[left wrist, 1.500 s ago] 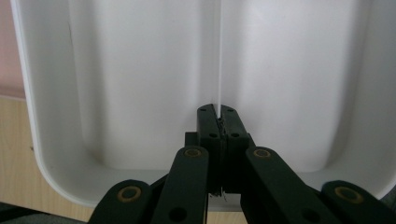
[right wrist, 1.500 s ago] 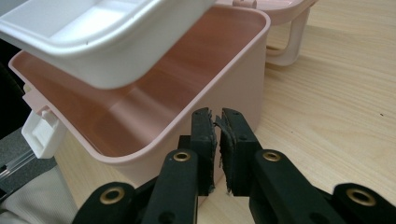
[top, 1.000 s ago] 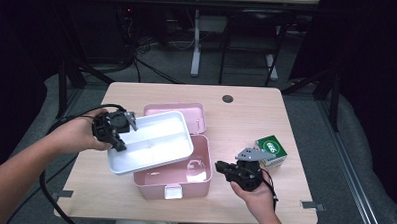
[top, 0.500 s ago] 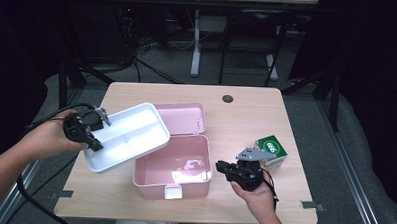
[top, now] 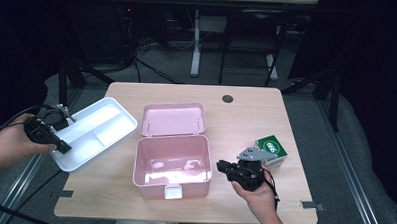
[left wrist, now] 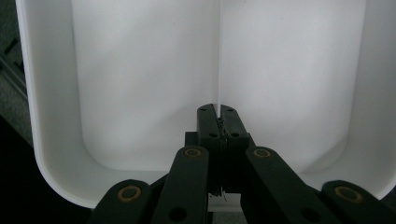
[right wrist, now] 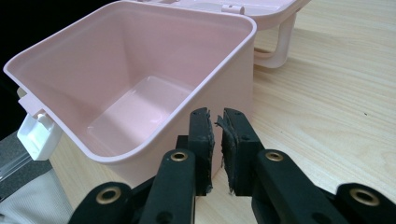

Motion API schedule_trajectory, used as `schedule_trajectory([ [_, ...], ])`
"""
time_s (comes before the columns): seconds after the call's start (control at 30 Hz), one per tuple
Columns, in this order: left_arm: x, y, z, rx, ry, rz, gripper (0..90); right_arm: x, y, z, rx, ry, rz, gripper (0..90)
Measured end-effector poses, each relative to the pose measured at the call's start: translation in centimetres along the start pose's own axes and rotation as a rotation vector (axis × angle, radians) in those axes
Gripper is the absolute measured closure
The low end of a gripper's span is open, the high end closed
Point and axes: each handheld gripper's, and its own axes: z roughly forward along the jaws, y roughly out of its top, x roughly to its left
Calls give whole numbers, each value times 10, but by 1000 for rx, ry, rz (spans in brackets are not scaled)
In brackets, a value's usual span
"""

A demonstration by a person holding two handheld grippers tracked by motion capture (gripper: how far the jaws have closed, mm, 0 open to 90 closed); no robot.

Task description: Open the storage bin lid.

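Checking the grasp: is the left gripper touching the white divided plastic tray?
Touching. The left gripper view shows the left gripper shut on the thin centre divider of the white divided plastic tray.

- A small green box point(top: 271, 150) with a white label on top sits on my right-hand side of the table.
- The light wooden table point(top: 256, 114) has rounded corners.
- A round black cap point(top: 228, 98) is set into the tabletop near its far edge.
- Small metal brackets point(top: 308, 205) are fixed at the near corners.
- Beyond the table, a white desk leg point(top: 195, 47) stands on the grey floor point(top: 312, 103).
- Dark cables point(top: 153, 70) trail across that floor.
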Motion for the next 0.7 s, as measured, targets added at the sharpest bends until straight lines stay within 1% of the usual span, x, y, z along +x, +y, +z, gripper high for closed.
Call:
schedule_trajectory([
  [0.1, 4, -3, 6, 8, -6, -50, 898, 0, 0, -2, 2, -2, -3, 819],
  [0.13, 5, -3, 9, 6, -2, -59, 898, 0, 0, -2, 0, -4, -1, 819],
  [0.2, 6, -4, 16, 9, -11, -87, 898, -1, -1, -3, 0, -6, 2, 819],
  [0.23, 7, -3, 20, 11, -8, -92, 898, -2, -1, -4, 1, -9, 2, 819],
  [0.3, 7, -2, 28, 9, -16, -109, 897, -3, -2, -5, 1, -12, 5, 819],
  [0.4, 8, 1, 40, 13, -28, -121, 898, -4, -2, -8, -2, -15, 7, 818],
  [0.53, 7, 4, 56, 19, -14, -121, 898, -5, -3, -12, -5, -22, 8, 817],
  [0.6, 6, 5, 64, 27, -20, -124, 898, -5, -3, -15, -11, -24, 10, 811],
  [0.7, 6, 6, 76, 26, -23, -130, 898, -5, -3, -19, -19, -30, 8, 800],
])
